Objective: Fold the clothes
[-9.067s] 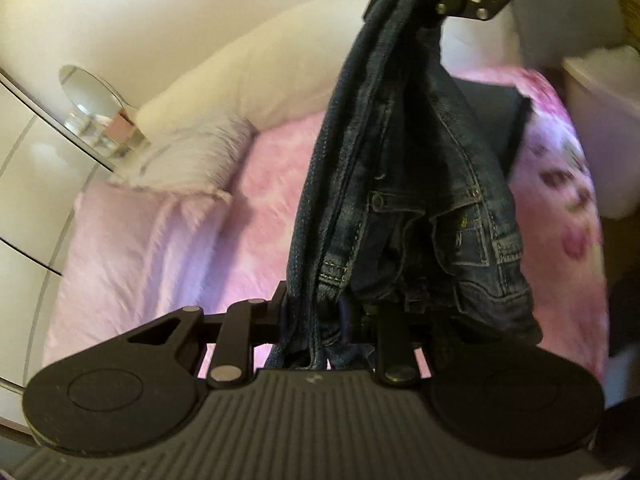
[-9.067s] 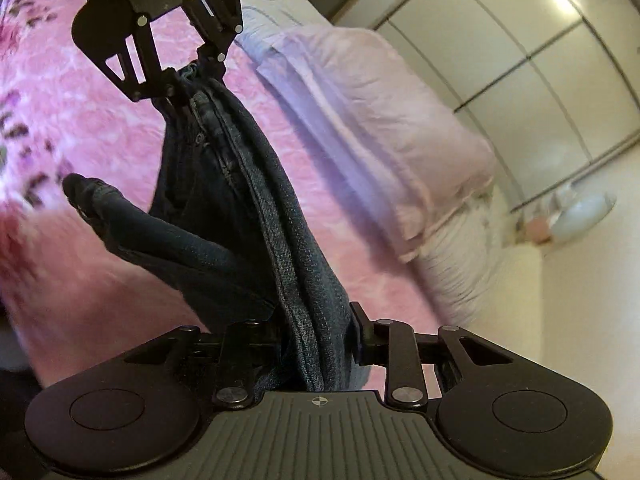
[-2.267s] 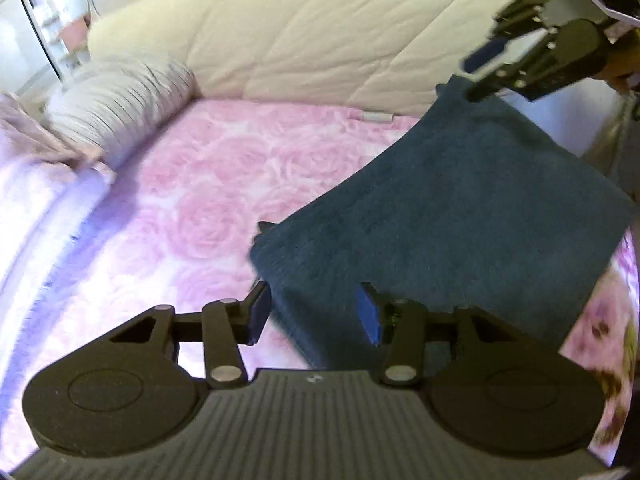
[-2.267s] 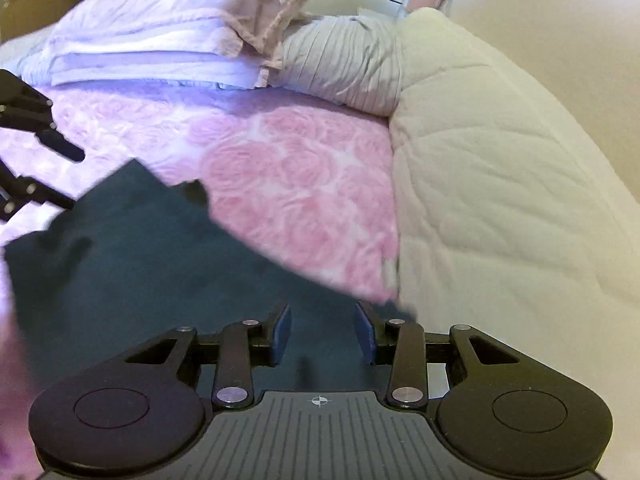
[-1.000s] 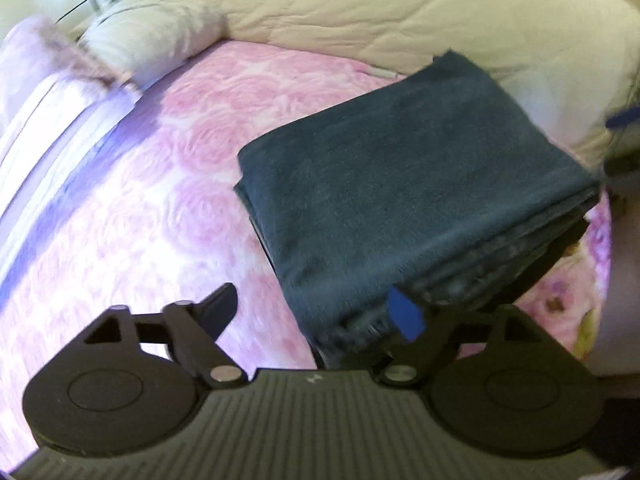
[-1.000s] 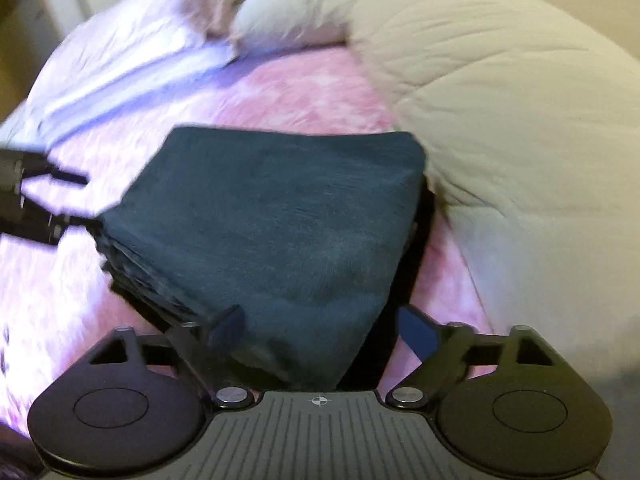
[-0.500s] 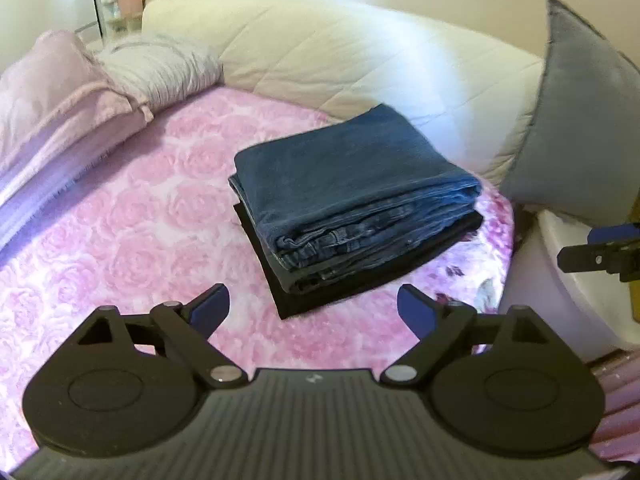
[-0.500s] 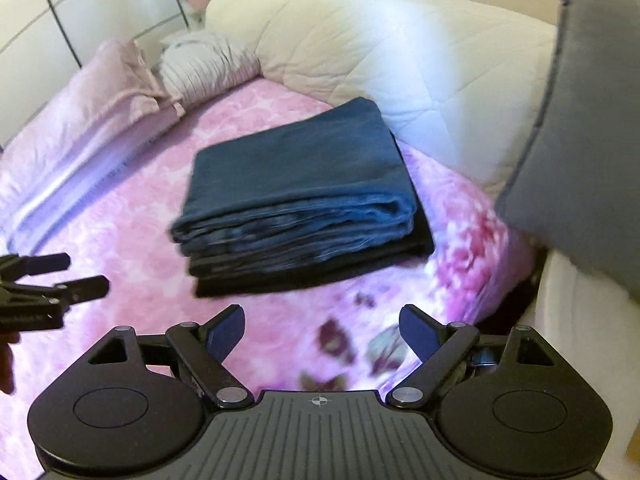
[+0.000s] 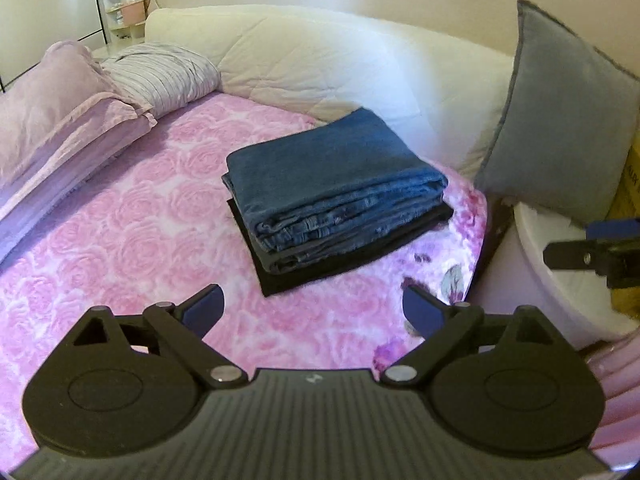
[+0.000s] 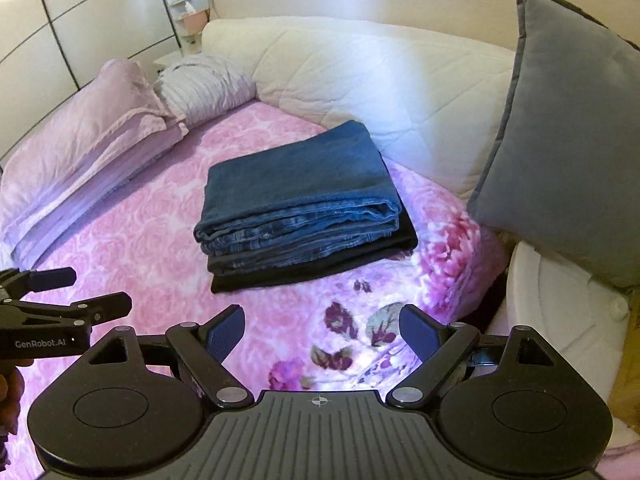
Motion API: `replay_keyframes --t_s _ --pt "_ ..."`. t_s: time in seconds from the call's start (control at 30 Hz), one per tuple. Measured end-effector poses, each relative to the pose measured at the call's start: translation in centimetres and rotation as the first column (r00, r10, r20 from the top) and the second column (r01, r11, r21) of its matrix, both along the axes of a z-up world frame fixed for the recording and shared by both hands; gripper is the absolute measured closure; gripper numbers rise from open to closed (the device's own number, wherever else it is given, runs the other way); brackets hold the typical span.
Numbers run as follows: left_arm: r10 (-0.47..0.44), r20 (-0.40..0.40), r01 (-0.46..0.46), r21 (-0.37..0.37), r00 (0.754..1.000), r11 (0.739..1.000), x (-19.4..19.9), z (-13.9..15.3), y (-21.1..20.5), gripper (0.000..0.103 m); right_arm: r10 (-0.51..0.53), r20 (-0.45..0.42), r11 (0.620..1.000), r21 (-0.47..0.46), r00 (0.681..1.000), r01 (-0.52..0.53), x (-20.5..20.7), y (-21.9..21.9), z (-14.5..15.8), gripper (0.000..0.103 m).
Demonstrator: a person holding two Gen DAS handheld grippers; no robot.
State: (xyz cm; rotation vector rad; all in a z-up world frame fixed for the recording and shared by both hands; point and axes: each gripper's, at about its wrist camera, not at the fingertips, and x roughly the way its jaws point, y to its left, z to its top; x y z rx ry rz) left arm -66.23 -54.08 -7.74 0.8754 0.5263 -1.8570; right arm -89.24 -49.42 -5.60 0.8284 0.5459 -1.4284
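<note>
The folded blue jeans (image 9: 332,176) (image 10: 296,188) lie in a neat stack on a folded black garment (image 9: 360,266) (image 10: 320,270), on the pink rose bedspread (image 9: 120,240). My left gripper (image 9: 312,304) hovers above the bedspread, in front of the stack and apart from it. Its jaws are opening and nothing is between them. My right gripper (image 10: 322,320) is open and empty too, back from the stack's front edge. Each gripper also shows in the other's view: the left gripper (image 10: 92,290) at the left edge, the right gripper (image 9: 576,242) at the right edge.
A quilted cream headboard (image 10: 380,80) curves behind the stack. Lilac pillows (image 9: 60,120) and a striped pillow (image 9: 160,76) lie at the left. A grey cushion (image 10: 560,128) leans on a white round stand (image 10: 560,312) at the right, off the bed's edge.
Both grippers have pulled back and up from the folded jeans, which now lie alone on the black garment. The left jaws have spread wider.
</note>
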Motion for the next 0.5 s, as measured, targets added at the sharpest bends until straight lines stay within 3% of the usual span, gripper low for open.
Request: replay_keyframes --t_s 0.3,0.5 --pt "0.087 0.008 -0.087 0.009 0.996 0.996 0.4 0.8 2.3 0.009 0.044 -0.002 0.999 0.033 0.999 -0.044 0.0 0.4 -0.4 0.016" --pt "0.103 -0.009 -0.103 -0.002 0.995 0.995 1.0 1.3 2.1 0.009 0.049 -0.055 0.998 0.039 0.997 -0.047 1.5 1.5 0.5 0.016"
